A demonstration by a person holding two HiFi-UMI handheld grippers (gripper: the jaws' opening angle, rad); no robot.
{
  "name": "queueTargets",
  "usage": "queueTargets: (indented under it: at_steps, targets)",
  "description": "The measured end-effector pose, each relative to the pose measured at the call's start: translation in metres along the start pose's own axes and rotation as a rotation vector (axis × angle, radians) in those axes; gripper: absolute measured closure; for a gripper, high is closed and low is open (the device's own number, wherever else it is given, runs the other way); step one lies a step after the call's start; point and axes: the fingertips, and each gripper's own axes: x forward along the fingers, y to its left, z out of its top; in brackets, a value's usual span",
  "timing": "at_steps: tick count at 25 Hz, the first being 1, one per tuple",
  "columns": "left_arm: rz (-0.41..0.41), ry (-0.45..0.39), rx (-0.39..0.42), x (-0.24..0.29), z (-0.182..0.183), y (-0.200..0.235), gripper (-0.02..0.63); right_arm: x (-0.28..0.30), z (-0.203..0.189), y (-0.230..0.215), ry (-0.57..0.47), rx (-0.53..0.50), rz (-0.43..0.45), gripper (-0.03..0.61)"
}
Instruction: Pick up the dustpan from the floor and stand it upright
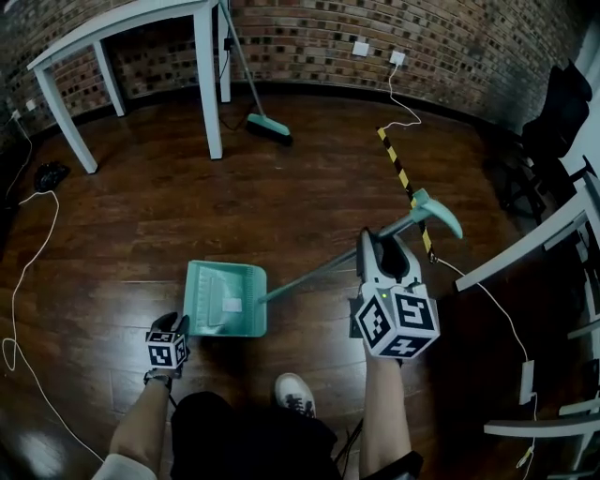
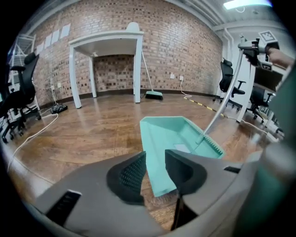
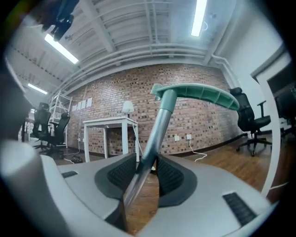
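Observation:
The teal dustpan rests on the wooden floor in front of my feet. Its metal pole slants up to the right and ends in a teal grip. My right gripper is shut on the pole just below that grip; in the right gripper view the pole runs between both pads under the grip. My left gripper hovers low at the pan's near left corner. Its jaws stand open, with the dustpan's near edge in the gap and neither pad pressing on it.
A white table stands at the back left, with a broom leaning beside it. A yellow-black strip and white cables cross the floor. White desk frames and a black chair crowd the right. My shoe is near the pan.

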Motion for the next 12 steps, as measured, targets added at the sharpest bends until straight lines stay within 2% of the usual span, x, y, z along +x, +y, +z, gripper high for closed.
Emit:
queueTargets:
  at_steps: [5,8,10,12]
  targets:
    - [0.010,-0.118,-0.008,-0.024,0.024,0.011,0.459,0.001,0.015,0.056,-0.062,-0.197,0.102,0.418]
    - [0.013,-0.158,0.005,-0.036,0.037,0.019,0.460,0.003,0.017,0.080,-0.077,-0.224,0.157,0.399]
    - [0.010,-0.173,0.063,-0.044,0.045,0.020,0.460,0.003,0.016,0.091,-0.086,-0.223,0.192,0.371]
    - [-0.008,-0.175,0.154,-0.051,0.052,0.013,0.459,0.001,0.014,0.097,-0.085,-0.227,0.224,0.350]
